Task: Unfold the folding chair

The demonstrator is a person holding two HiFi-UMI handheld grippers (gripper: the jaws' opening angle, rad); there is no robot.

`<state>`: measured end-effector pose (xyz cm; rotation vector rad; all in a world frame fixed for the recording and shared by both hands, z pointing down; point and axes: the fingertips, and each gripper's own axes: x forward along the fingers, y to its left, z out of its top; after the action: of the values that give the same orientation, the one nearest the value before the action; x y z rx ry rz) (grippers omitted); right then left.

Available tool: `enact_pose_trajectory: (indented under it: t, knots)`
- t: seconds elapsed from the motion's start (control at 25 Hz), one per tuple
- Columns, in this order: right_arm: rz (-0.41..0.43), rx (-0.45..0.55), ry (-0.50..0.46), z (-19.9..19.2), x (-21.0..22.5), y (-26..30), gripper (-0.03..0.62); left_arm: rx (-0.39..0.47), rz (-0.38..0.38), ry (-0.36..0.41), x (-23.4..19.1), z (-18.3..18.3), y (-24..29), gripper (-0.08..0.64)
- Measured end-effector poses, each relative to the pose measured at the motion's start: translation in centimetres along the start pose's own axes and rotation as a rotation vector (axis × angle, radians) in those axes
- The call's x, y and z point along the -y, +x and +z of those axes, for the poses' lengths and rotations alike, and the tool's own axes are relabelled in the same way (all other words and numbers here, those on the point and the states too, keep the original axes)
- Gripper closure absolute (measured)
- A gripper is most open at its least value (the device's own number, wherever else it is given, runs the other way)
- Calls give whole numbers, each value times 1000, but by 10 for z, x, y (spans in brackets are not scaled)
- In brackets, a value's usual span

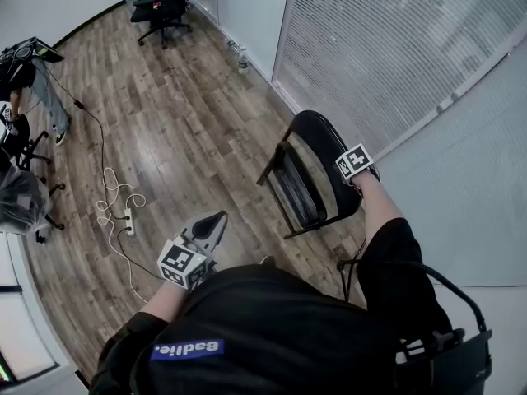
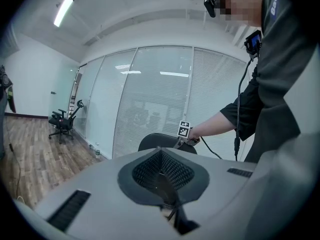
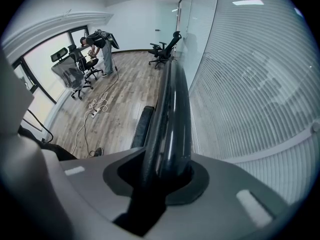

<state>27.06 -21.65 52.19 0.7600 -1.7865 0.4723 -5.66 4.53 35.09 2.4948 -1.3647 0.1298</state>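
The black folding chair (image 1: 309, 171) stands folded on the wood floor beside the blind-covered glass wall. My right gripper (image 1: 356, 167) points steeply down onto the top of its backrest. In the right gripper view the glossy backrest edge (image 3: 172, 114) runs between the pads, and the right gripper (image 3: 167, 169) is shut on it; the folded seat (image 3: 142, 126) hangs below. My left gripper (image 1: 218, 218) is held close to my body, well left of the chair, shut with nothing in it. In the left gripper view the shut left gripper (image 2: 161, 154) faces the chair's backrest (image 2: 155, 140).
A power strip with white cables (image 1: 123, 216) lies on the floor left of my left gripper. A black office chair (image 1: 162, 6) stands at the far wall. A person (image 3: 97, 44) stands by more office chairs (image 1: 20, 196) at the left. The glass wall (image 1: 395, 48) runs close behind the folding chair.
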Motion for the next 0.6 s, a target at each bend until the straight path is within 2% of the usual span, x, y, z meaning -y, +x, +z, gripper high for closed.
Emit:
enact_pose_trajectory:
  t: [0.36, 0.6]
  knots:
    - [5, 1, 8, -2, 0, 3, 497, -27, -31, -43, 4, -20, 27, 555]
    - [8, -12, 15, -1, -2, 5, 497, -68, -69, -110, 3, -45, 52, 555]
